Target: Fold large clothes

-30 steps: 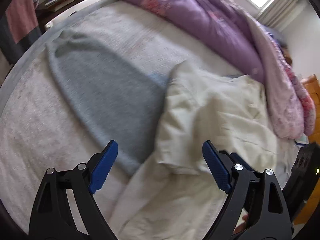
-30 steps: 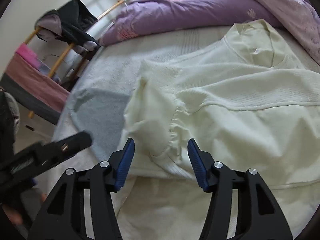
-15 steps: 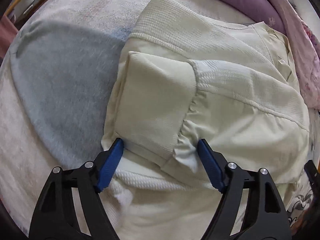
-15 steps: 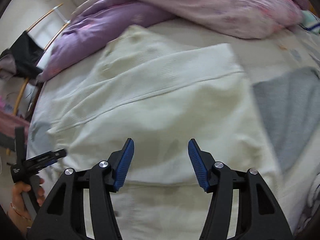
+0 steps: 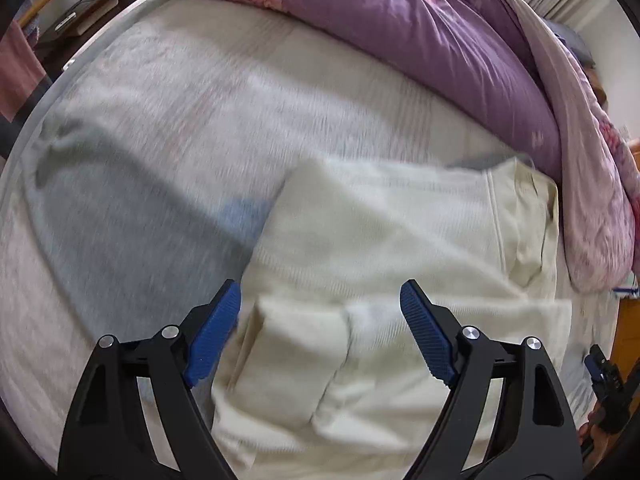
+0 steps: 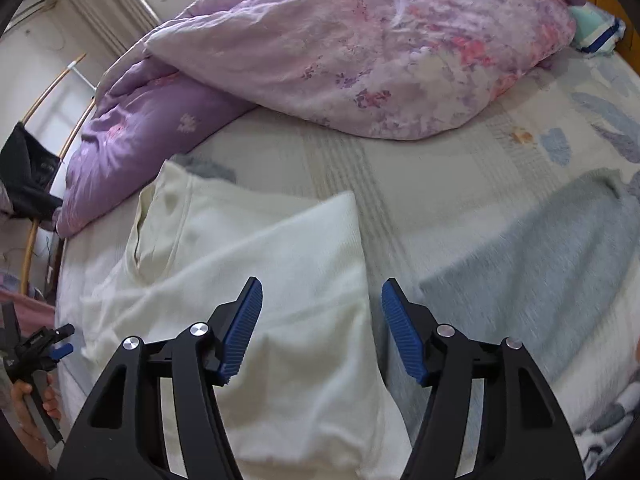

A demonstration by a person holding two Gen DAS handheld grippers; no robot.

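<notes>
left gripper: jaws apart, empty, over sweater sleeve fold | right gripper: jaws apart, empty, at its opposite side edge | collar toward quilt

Both wrist cameras look down from close above the bed, the left from the garment's left side and the right from its right side, each facing the far purple quilt and sharing the cream sweater between them
</notes>
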